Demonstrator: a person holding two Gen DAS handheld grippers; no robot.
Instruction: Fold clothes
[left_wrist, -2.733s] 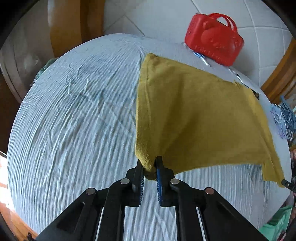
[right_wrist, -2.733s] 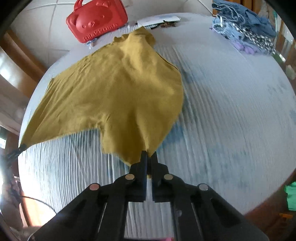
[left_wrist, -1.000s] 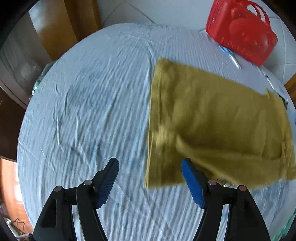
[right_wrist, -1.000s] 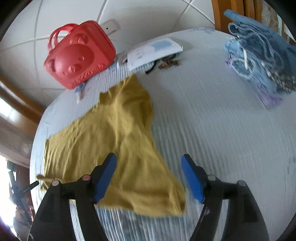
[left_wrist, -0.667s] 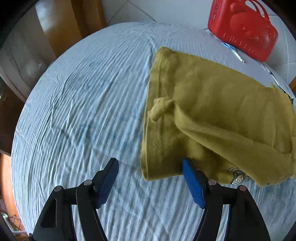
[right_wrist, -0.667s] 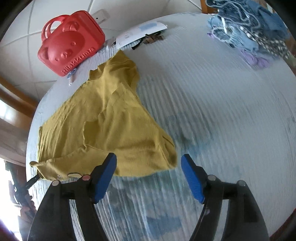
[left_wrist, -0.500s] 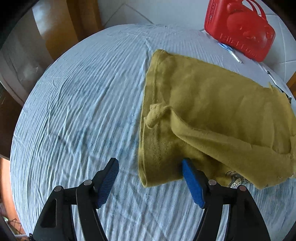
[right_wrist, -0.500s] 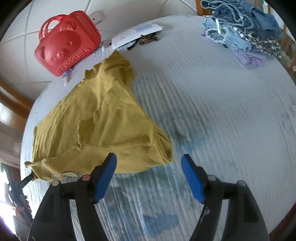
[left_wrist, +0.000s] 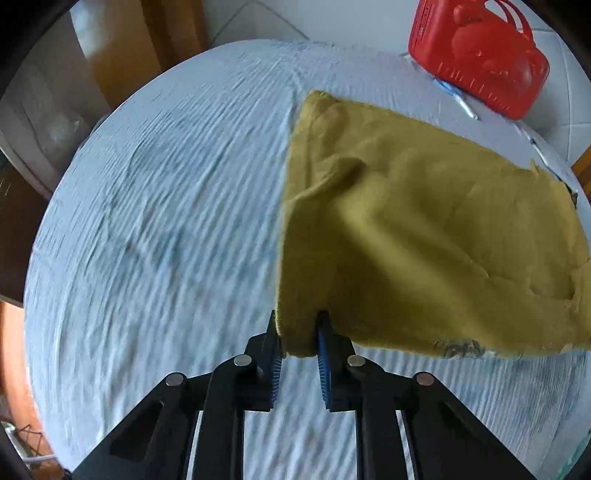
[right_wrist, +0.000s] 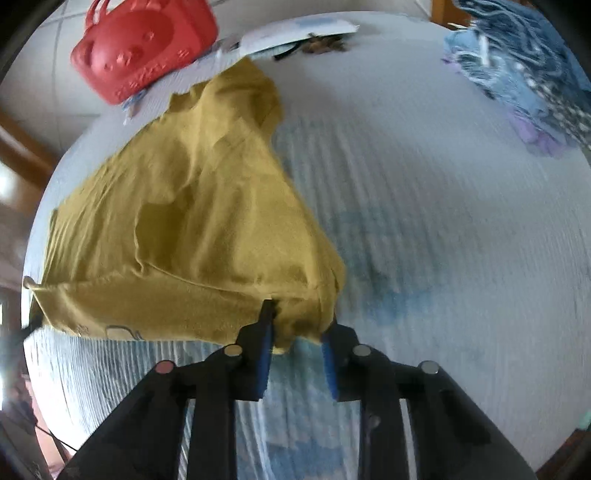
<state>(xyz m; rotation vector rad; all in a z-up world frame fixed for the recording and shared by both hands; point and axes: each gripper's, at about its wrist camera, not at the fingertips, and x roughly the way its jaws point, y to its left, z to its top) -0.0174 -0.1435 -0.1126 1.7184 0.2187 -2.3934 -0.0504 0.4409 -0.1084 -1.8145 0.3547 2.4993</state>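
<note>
Red case (left_wrist: 476, 55) and papers (right_wrist: 291, 33) beyond shirt (left_wrist: 424, 229), clothes pile (right_wrist: 524, 70) far right, shirt long axis crosswise on bed (left_wrist: 147, 221), left tool (left_wrist: 298, 343) and right tool (right_wrist: 297, 341) closing on near corners

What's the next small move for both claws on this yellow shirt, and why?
Probably finish the pinch, then lift both corners together. The left claw and right claw are closing, each with a near corner of the yellow shirt between its blue pads, while the shirt lies folded on the blue sheet.
</note>
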